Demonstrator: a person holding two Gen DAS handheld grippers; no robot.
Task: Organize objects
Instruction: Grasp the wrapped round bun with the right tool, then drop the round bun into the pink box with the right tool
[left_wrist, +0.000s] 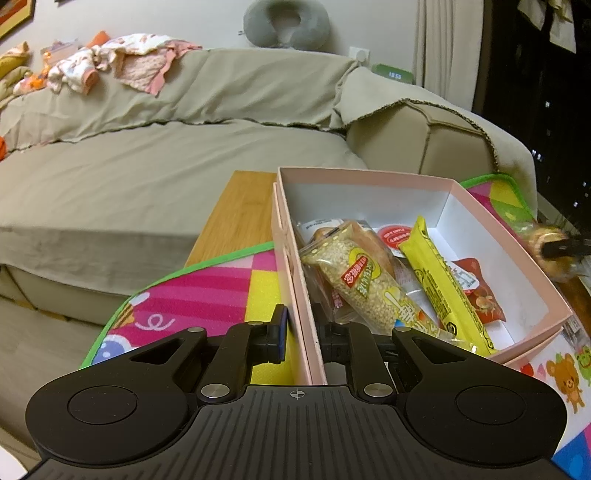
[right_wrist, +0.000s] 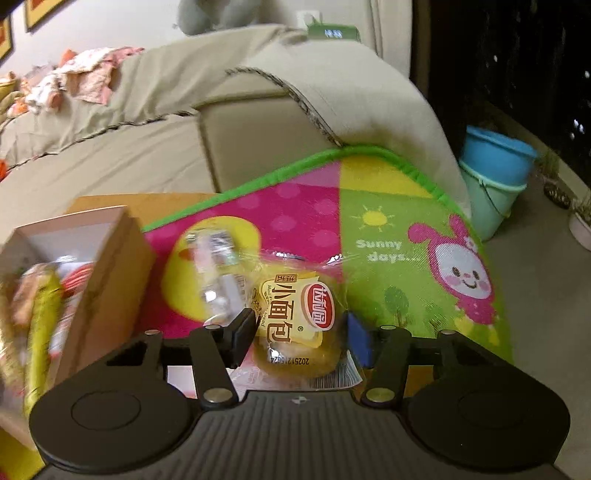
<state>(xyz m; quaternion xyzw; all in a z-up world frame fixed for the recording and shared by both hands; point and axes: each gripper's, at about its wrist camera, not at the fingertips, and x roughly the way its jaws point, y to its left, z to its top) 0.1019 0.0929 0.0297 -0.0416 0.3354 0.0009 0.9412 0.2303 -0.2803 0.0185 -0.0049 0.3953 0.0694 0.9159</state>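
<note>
Left fingers (left_wrist: 301, 338) pinch 1 box wall (left_wrist: 303, 295); right fingers (right_wrist: 301, 338) hold 1 bread packet (right_wrist: 299, 317).

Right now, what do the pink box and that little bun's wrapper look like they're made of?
The pink box looks like matte cardboard: stiff thin walls, raw pale edges, white lining. The bun wrapper seems thin clear plastic film, glossy and crinkled, with glare and printed labels, the bun visible through it.

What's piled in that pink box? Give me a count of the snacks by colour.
Yellow: 1, long packet
Red: 2, flat packet, round lid
Clear wrap: 2, rice-puff bar, bun
Total: 5 showing plainly in the pink box; more may lie underneath.
</note>
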